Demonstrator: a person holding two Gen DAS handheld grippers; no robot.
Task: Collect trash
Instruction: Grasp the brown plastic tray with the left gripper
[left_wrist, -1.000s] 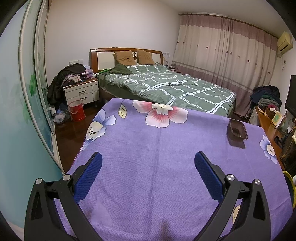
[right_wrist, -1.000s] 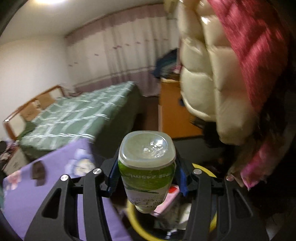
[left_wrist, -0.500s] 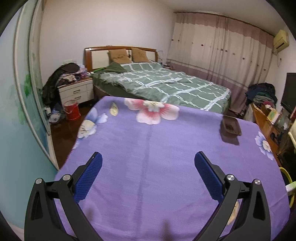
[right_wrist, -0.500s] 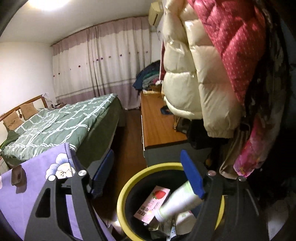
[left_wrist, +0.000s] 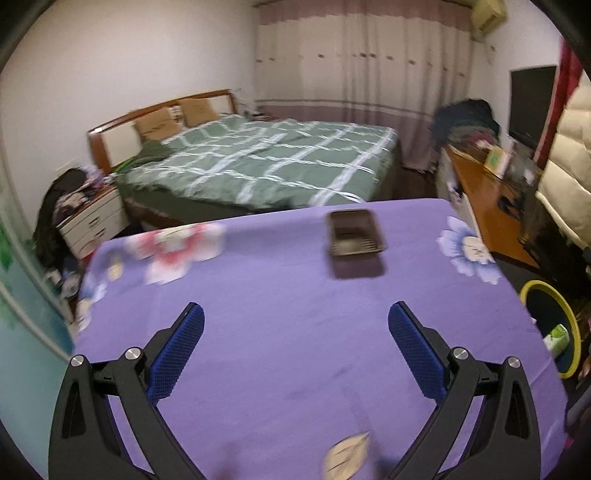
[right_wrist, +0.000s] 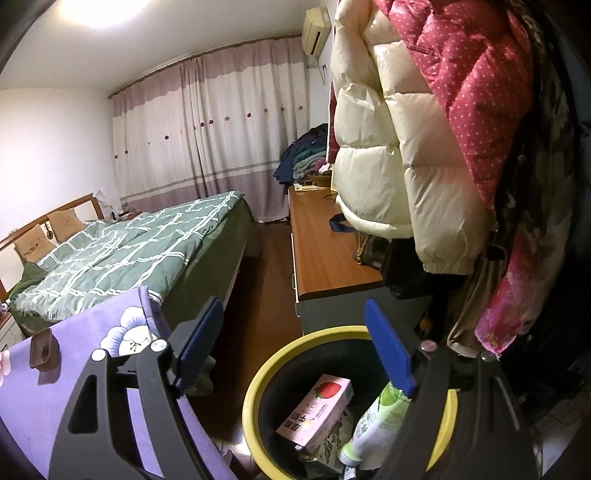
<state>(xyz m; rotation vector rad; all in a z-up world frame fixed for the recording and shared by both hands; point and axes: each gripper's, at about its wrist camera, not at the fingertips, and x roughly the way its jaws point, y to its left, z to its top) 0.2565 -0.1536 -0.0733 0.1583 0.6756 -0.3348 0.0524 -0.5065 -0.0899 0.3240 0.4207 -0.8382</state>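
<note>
Hovering over the bin (right_wrist: 255, 387), the right gripper (right_wrist: 295, 350) gapes empty, its bottle (right_wrist: 373, 424) lying inside beside a pink carton (right_wrist: 317, 413). The last piece, a brown tray (left_wrist: 352, 234), sits on the purple table (left_wrist: 280, 332) left of the bin, dead ahead of the left gripper (left_wrist: 295, 332), long axis pointing away, jaws spread.

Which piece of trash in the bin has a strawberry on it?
The pink carton, lying flat inside the yellow-rimmed bin. The white bottle with the green label beside it shows no strawberry.
</note>
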